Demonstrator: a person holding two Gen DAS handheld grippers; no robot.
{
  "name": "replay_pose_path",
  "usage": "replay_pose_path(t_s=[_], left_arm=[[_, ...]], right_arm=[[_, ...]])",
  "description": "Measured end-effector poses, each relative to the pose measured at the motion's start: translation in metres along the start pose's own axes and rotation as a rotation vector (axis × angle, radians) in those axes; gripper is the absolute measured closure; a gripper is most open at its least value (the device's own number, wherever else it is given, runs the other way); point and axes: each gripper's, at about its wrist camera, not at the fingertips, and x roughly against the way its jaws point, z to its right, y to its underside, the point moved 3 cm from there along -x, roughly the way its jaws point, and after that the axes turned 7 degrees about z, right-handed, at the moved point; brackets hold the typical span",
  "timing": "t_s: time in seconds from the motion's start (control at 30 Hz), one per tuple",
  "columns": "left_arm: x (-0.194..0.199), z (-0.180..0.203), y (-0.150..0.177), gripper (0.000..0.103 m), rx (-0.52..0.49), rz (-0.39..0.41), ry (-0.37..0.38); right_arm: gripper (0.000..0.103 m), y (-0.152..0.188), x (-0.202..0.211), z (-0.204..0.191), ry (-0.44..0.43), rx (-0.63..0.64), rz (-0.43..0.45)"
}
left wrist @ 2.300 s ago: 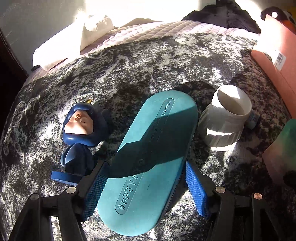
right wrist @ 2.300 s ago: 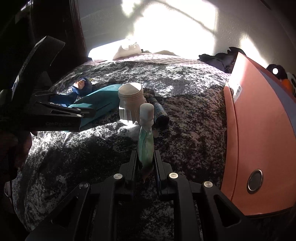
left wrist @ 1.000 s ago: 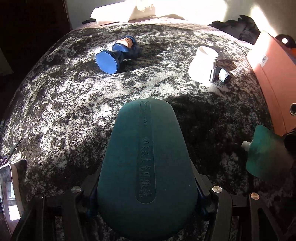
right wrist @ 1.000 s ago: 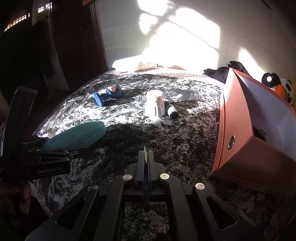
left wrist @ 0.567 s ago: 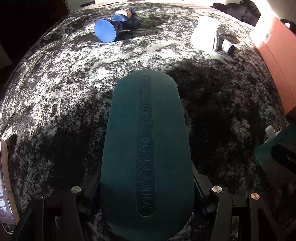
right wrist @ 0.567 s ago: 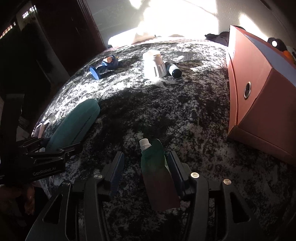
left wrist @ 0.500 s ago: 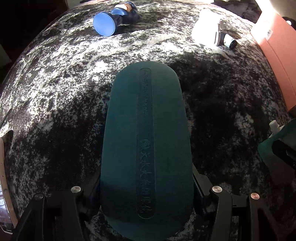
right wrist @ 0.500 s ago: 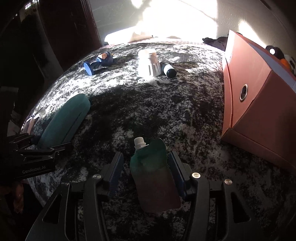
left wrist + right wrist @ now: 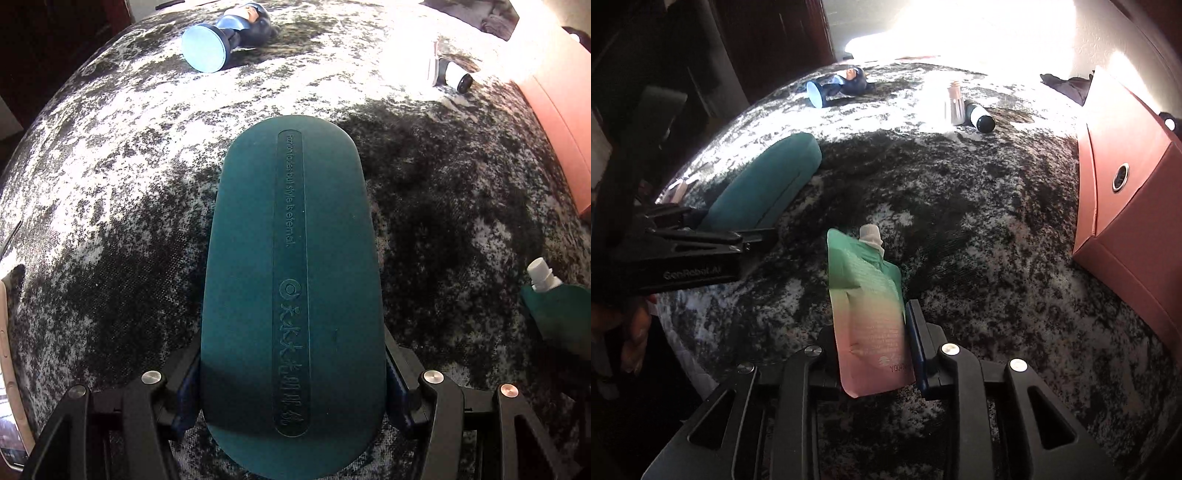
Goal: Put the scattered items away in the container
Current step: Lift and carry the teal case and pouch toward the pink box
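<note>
The left hand-held gripper point(image 9: 291, 373) is clamped on the near end of a teal glasses case point(image 9: 291, 266), both pads pressed against its sides, and the case is held lifted over the black-and-white mottled bedspread point(image 9: 110, 192). The embossed strip on the case faces up.

The right hand-held gripper point(image 9: 875, 354) has its fingers closed on a flat spouted pouch point(image 9: 868, 295) — green at the top, fading to pink below — gripped by its lower part with the white cap pointing away. It too is off the bed.

The salmon-pink storage box point(image 9: 1123, 192) sits to the right of the pouch, near it, with a round metal eyelet on the face turned this way.

Beyond the pouch, well apart from it, a white ribbed cup point(image 9: 953, 103) stands in strong sun with a small dark bottle point(image 9: 979, 119) lying just beside it on the box side. Farther left from the pouch, a blue bobblehead figure point(image 9: 838, 86) lies tipped over on the bed — its round base faces the cameras.
</note>
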Motion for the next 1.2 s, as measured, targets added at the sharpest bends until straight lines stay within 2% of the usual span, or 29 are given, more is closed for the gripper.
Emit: replay_pose_path(t_s=[0.57, 0.8, 1.2], left_arm=[[0.006, 0.004, 0.000, 0.037, -0.009, 0.017, -0.037], [0.032, 0.007, -0.005, 0.037, -0.009, 0.078, -0.058], [0.071, 0.021, -0.019, 0.037, -0.008, 0.147, -0.016]], right_arm=[[0.080, -0.016, 0.019, -0.008, 0.016, -0.002, 0.097], [0.080, -0.027, 0.040, -0.007, 0.032, -0.015, 0.156], [0.080, -0.039, 0.076, 0.008, 0.054, -0.053, 0.243]])
